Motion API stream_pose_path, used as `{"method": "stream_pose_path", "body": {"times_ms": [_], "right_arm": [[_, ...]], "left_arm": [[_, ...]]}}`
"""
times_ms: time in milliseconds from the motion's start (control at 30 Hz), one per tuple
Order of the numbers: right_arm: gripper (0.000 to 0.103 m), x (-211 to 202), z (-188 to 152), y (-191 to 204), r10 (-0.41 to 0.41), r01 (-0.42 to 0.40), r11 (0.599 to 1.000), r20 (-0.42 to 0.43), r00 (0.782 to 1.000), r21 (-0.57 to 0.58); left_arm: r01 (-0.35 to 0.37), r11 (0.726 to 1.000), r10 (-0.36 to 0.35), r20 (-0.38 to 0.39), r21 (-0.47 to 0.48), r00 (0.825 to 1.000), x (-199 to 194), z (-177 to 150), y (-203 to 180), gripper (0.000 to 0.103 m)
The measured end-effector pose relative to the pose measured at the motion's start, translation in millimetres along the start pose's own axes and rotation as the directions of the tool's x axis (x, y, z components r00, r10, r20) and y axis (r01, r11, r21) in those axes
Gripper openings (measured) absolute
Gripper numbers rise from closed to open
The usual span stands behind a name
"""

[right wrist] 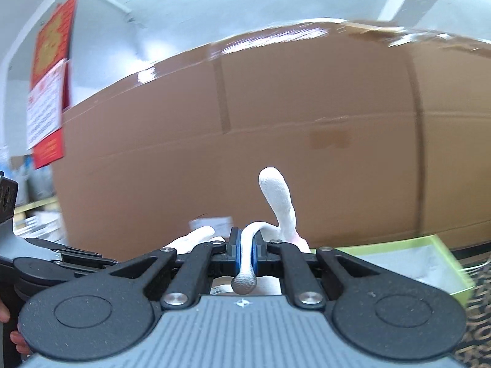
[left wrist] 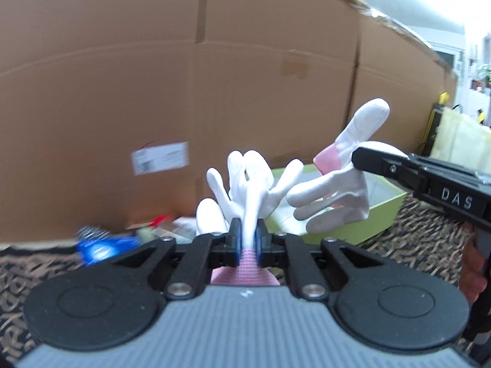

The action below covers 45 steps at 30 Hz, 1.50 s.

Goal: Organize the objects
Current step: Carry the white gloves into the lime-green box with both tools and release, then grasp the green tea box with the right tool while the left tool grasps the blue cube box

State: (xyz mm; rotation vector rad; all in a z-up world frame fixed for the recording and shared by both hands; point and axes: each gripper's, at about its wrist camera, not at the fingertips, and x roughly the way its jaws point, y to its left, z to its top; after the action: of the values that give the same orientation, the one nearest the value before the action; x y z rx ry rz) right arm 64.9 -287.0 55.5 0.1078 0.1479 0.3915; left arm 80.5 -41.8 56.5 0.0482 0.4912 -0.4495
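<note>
My left gripper (left wrist: 248, 239) is shut on a white glove (left wrist: 245, 184) near its pink cuff; the glove's fingers stick up in front of the jaws. My right gripper (right wrist: 246, 257) is shut on a second white glove (right wrist: 277, 202), pinching one of its fingers. In the left wrist view that second glove (left wrist: 343, 184) with its pink cuff hangs from the right gripper (left wrist: 365, 156), held in the air over an open lime-green box (left wrist: 353, 233). The box also shows in the right wrist view (right wrist: 429, 257), low at the right.
A large cardboard wall (left wrist: 184, 76) stands close behind the workspace. A blurred blue object (left wrist: 101, 248) and small clutter lie at its foot on the left. A dark patterned cloth (left wrist: 423, 239) covers the table. A pale yellow bag (left wrist: 460, 141) sits at far right.
</note>
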Motion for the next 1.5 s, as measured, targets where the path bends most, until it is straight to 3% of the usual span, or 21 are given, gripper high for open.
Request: {"method": "stream_pose_path", "body": {"times_ms": [200, 400, 567, 633, 667, 700, 733, 767, 833, 933, 1033, 1233, 1500], "right_arm": [[0.009, 1.8, 13.8, -40.9, -0.146, 0.146, 0.989, 0.023, 0.989, -0.018], [0.009, 18.8, 11.7, -87.3, -0.283, 0.284, 0.958, 0.014, 0.959, -0.052], [0.01, 43.7, -4.8, -126.1, -0.312, 0.312, 0.95, -0.033, 0.949, -0.024], [0.01, 59.8, -18.2, -141.2, -0.303, 0.304, 0.953, -0.092, 0.949, -0.005], [0.017, 70.1, -25.8, -147.8, -0.307, 0.309, 0.951, -0.137, 0.942, -0.012], [0.035, 81.5, -34.9, -153.3, -0.332, 0.33, 0.943, -0.193, 0.923, -0.043], [0.045, 88.6, -42.3, -156.0, -0.362, 0.354, 0.932, -0.228, 0.904, -0.078], [0.058, 92.4, -49.6, -157.8, -0.396, 0.38, 0.918, -0.244, 0.885, -0.114], [0.06, 90.3, -58.0, -159.8, -0.425, 0.404, 0.905, -0.229, 0.876, -0.134], [0.071, 84.1, -59.0, -164.3, -0.418, 0.411, 0.908, -0.226, 0.88, -0.082], [0.073, 75.4, -52.3, -160.2, -0.419, 0.419, 0.907, -0.212, 0.883, -0.047], [0.086, 29.0, -27.9, -127.3, -0.376, 0.379, 0.925, -0.098, 0.922, 0.014], [0.097, -18.9, -25.2, -69.0, -0.262, 0.263, 0.965, -0.014, 0.965, 0.021]], "left_arm": [[0.089, 0.996, -0.089, -0.008, 0.017, 0.996, 47.0, 32.4, -42.4, 0.009], [0.141, 0.99, -0.14, -0.023, 0.032, 0.99, 107.9, 54.6, -73.7, 0.009], [0.147, 0.989, -0.146, -0.048, 0.031, 0.988, 155.9, 62.5, -85.1, 0.009], [0.153, 0.988, -0.151, -0.054, 0.034, 0.987, 173.8, 59.5, -85.8, 0.012], [0.161, 0.986, -0.159, -0.06, 0.037, 0.985, 181.5, 56.2, -85.2, 0.029], [0.161, 0.986, -0.158, -0.075, 0.037, 0.985, 188.1, 52.3, -84.0, 0.044], [0.15, 0.988, -0.147, -0.082, 0.028, 0.986, 192.0, 47.2, -81.7, 0.075], [0.135, 0.991, -0.133, -0.072, 0.018, 0.988, 192.8, 41.8, -78.6, 0.092], [0.099, 0.995, -0.098, -0.036, 0.012, 0.995, 189.1, 32.8, -73.1, 0.098], [0.083, 0.997, -0.083, -0.04, 0.001, 0.996, 184.2, 31.2, -67.2, 0.1], [0.086, 0.996, -0.087, -0.035, -0.039, 0.996, 173.0, 31.8, -60.2, 0.103], [0.061, 0.995, -0.061, 0.003, -0.074, 0.998, 122.7, 36.6, -52.1, 0.103], [-0.062, 0.993, 0.062, -0.009, -0.096, 0.998, 33.0, -0.9, -24.2, 0.103]]}}
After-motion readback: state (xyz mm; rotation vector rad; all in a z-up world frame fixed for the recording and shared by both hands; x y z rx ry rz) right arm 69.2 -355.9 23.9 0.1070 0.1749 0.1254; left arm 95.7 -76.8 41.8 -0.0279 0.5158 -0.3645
